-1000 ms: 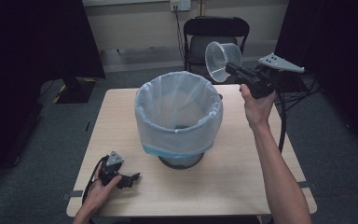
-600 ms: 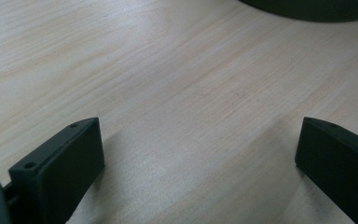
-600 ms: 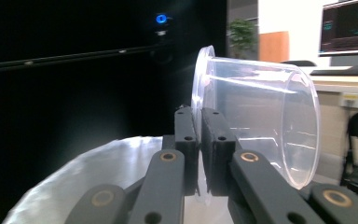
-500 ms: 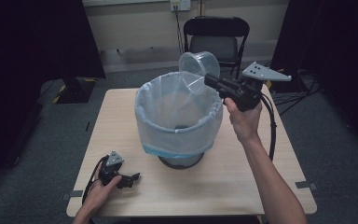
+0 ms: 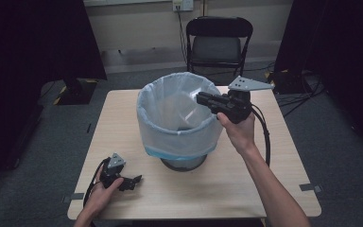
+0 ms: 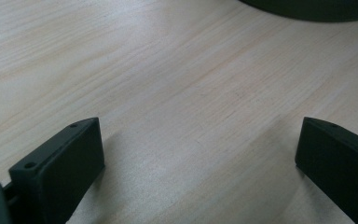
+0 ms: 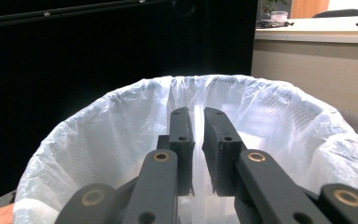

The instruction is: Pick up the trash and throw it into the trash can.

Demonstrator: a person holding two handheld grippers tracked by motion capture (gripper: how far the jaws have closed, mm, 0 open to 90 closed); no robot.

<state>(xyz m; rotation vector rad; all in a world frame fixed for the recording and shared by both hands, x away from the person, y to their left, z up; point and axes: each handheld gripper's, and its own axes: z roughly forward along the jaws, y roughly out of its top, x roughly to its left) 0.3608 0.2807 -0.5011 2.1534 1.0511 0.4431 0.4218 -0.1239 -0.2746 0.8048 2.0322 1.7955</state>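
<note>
- One bin (image 5: 179, 124), lined with one white bag (image 7: 121, 135), stands mid-table (image 5: 274, 189).
- My right claw (image 5: 201, 99) hangs over the bin's rim, pointing inward; its jaws are almost together with a narrow slit between, and I see nothing in them.
- My left claw (image 5: 136, 179) rests on the table near the front left corner, well apart from the bin, jaws spread wide and empty.
- One folding chair (image 5: 219, 43) stands behind the table.
</note>
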